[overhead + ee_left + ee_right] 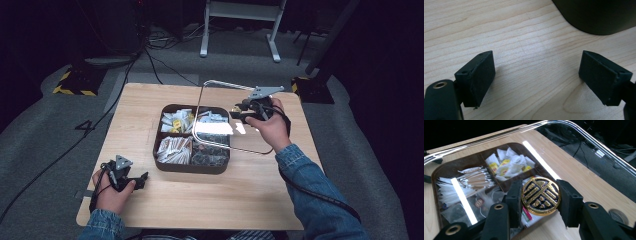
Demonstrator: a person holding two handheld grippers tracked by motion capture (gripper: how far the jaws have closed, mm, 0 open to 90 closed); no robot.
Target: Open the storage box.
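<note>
My right gripper (248, 111) is clamped on the round gold-and-black knob (540, 196) of a clear lid (220, 95), which I hold tilted up off the dark four-compartment tray (192, 167), its lower edge over the tray's right half and its upper edge raised toward the far edge of the tabletop (210, 200). The tray sits mid-table with white and yellow packets (176, 121) in its far-left compartment and paper-wrapped sticks (173, 149) in its near-left one. My left gripper (134, 181) rests near the near-left corner of the tabletop, jaws spread wide with nothing between them, just beside the tray's near-left corner.
</note>
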